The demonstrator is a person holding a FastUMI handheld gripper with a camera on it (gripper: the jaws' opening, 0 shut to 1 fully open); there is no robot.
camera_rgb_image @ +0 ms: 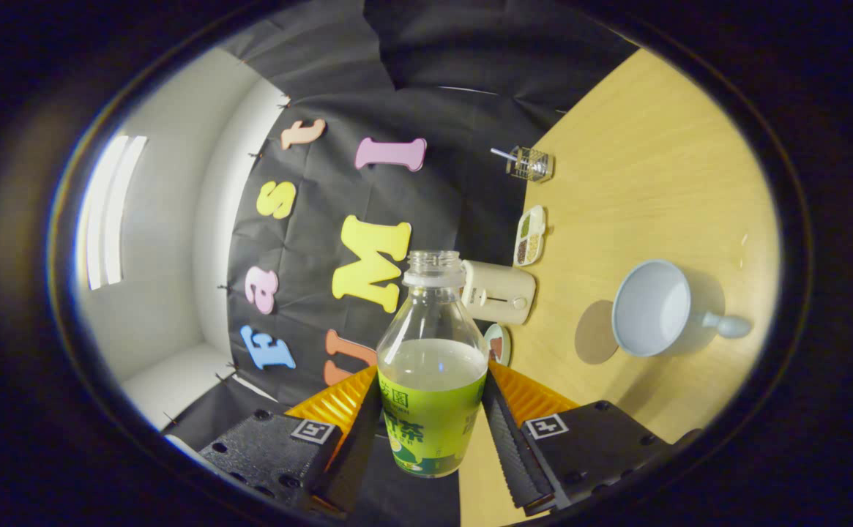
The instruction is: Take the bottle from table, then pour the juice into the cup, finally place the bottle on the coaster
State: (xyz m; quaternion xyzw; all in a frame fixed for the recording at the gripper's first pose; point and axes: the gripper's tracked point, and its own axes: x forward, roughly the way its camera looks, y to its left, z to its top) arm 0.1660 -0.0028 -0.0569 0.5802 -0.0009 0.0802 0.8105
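A clear plastic bottle (432, 380) with a green label and no cap stands between my fingers. My gripper (433, 421) is shut on the bottle, with both pads pressing on the labelled lower part. Pale yellowish juice fills it to about the shoulder. The view is rolled, so the wooden table (653, 168) rises to the right of the fingers. On it, beyond the right finger, a pale blue cup (649, 307) shows its open mouth, its handle pointing away from the bottle. A flat round greyish coaster (593, 333) lies beside the cup, on the bottle's side.
A cream appliance (499, 293) with a knob stands just behind the bottle at the table's back edge. A small round dish (498, 342) peeks out beside it. Farther along that edge are a divided tray of grains (530, 236) and a glass jar (530, 164) with a straw.
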